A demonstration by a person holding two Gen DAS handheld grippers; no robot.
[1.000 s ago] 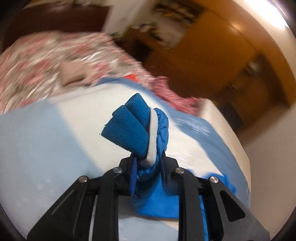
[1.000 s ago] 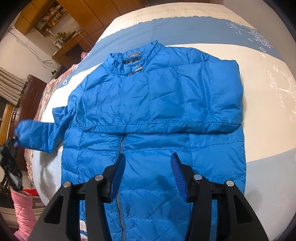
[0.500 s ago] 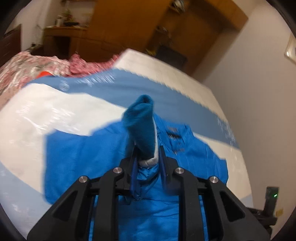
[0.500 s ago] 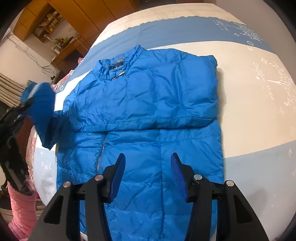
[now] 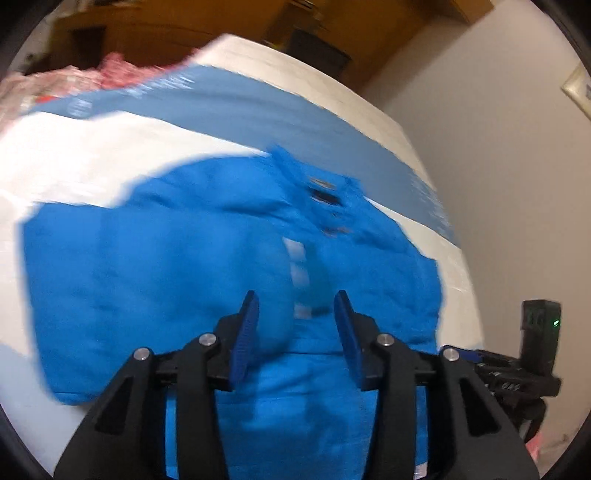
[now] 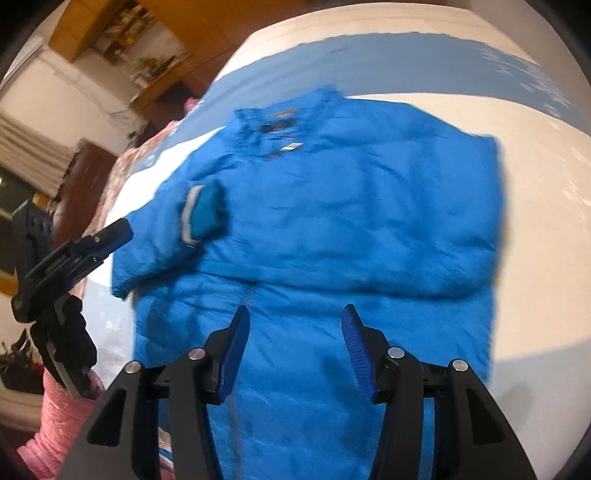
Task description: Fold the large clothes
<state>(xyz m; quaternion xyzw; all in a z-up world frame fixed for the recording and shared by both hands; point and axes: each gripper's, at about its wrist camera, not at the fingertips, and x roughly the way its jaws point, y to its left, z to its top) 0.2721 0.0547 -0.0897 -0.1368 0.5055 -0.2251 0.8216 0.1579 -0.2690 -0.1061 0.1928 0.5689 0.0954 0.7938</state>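
A bright blue puffer jacket (image 5: 155, 280) (image 6: 351, 221) lies front up on the bed, collar at the far side. Its sleeve with the white-banded cuff (image 6: 201, 216) (image 5: 299, 284) lies folded across the chest. My left gripper (image 5: 296, 325) hovers just above that sleeve. Its jaws are opening and nothing sits between the blue pads. It also shows in the right wrist view as the left gripper (image 6: 110, 236), beside the jacket's left edge. My right gripper (image 6: 295, 350) is open and empty above the jacket's lower front, near the zipper.
The bed cover (image 5: 92, 147) is white with pale blue bands. A pink floral quilt (image 5: 110, 68) lies at the far left. Wooden cabinets (image 6: 122, 33) and a white wall (image 5: 517, 147) surround the bed. A gloved hand and pink sleeve (image 6: 62, 413) hold the left gripper.
The left gripper carried the sleeve in over the jacket's chest and let go of the cuff, which now lies on the jacket. The right gripper stayed open over the lower front.
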